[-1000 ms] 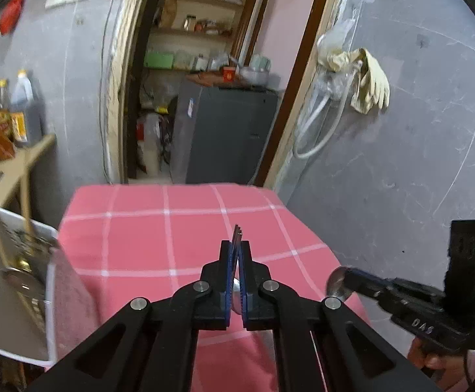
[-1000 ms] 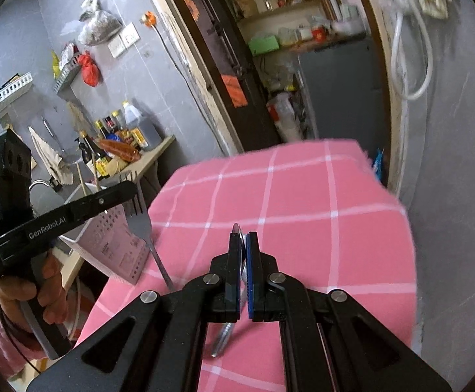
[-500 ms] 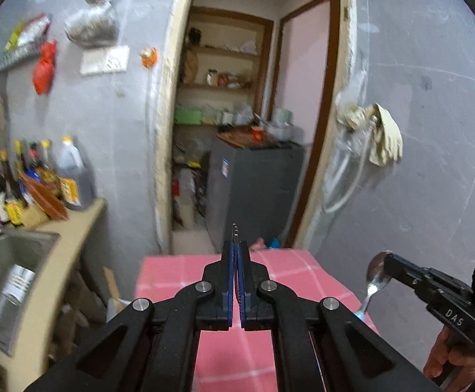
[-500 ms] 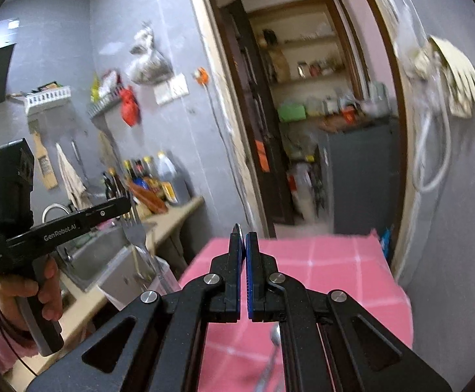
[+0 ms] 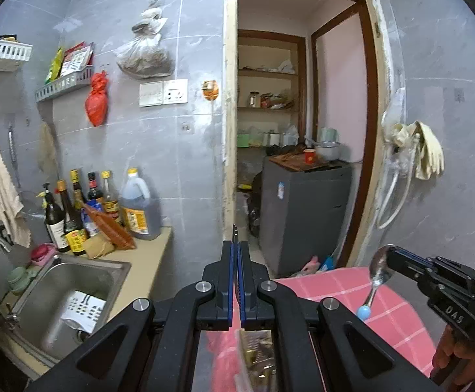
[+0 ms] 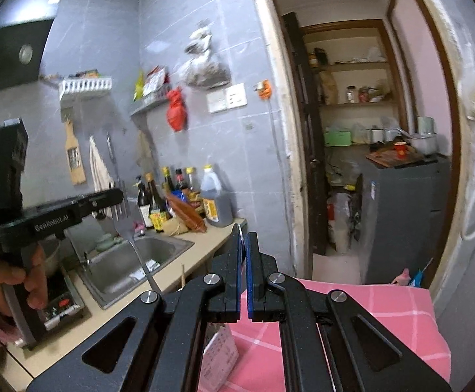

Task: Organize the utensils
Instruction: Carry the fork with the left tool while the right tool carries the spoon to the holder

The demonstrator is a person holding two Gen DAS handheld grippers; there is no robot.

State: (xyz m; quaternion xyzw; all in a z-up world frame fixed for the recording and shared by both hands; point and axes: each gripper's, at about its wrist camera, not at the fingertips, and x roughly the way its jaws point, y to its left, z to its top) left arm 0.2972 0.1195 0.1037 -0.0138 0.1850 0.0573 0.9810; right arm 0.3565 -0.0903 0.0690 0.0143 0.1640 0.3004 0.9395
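Left claw (image 5: 236,245), low centre of its own view, is pressed together on a fork (image 6: 133,238), tines up. Right claw (image 6: 244,245) pinches a spoon (image 5: 378,269) by the bowl, blue-tipped handle hanging down, at lower right above the pink-checked table (image 5: 397,320). Sink (image 5: 74,281) at lower left.

Both claws, left (image 5: 236,254) and right (image 6: 244,254), are clamped, raised.

"GenRobot.AI" marks the left gripper (image 6: 121,197); "DAS" the right gripper (image 5: 388,257).
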